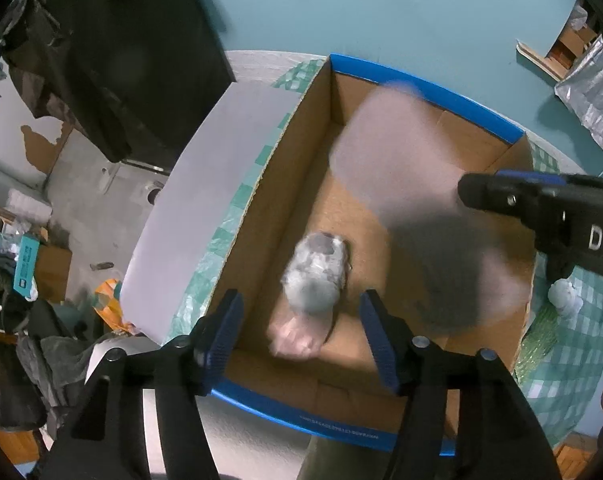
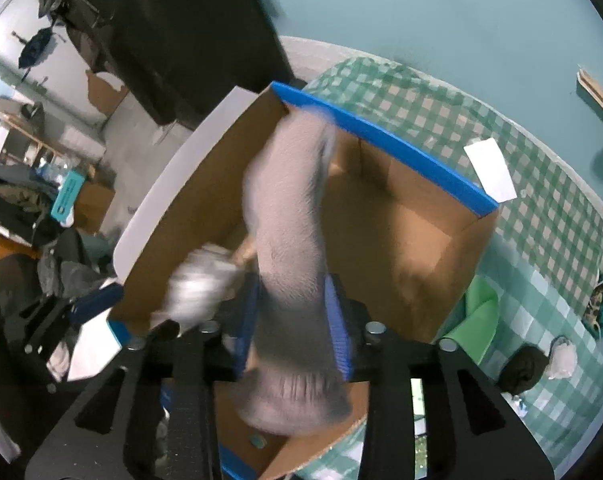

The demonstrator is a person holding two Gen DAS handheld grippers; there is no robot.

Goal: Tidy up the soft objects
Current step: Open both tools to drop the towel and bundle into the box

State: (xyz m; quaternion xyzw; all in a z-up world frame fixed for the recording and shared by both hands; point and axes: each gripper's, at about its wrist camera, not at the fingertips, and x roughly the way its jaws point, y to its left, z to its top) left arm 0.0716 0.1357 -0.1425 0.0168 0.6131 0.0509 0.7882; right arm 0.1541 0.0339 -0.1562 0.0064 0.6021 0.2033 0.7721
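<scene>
An open cardboard box [image 1: 381, 364] with blue-edged flaps stands on a green checked tablecloth. A rolled grey-white sock bundle [image 1: 315, 280] lies blurred inside the box, just below my open left gripper [image 1: 301, 344]. My right gripper [image 2: 293, 332] is shut on a long grey sock [image 2: 291, 216] that hangs over the box [image 2: 401, 220]; it shows blurred in the left wrist view [image 1: 405, 168]. The right gripper body [image 1: 541, 204] reaches in from the right.
A white box flap [image 1: 205, 208] stands open on the left. On the tablecloth [image 2: 541, 280] lie a white paper [image 2: 491, 176], a green sheet [image 2: 477, 320], a dark bundle [image 2: 519, 368] and a white bundle [image 2: 561, 356]. Clutter covers the floor at left.
</scene>
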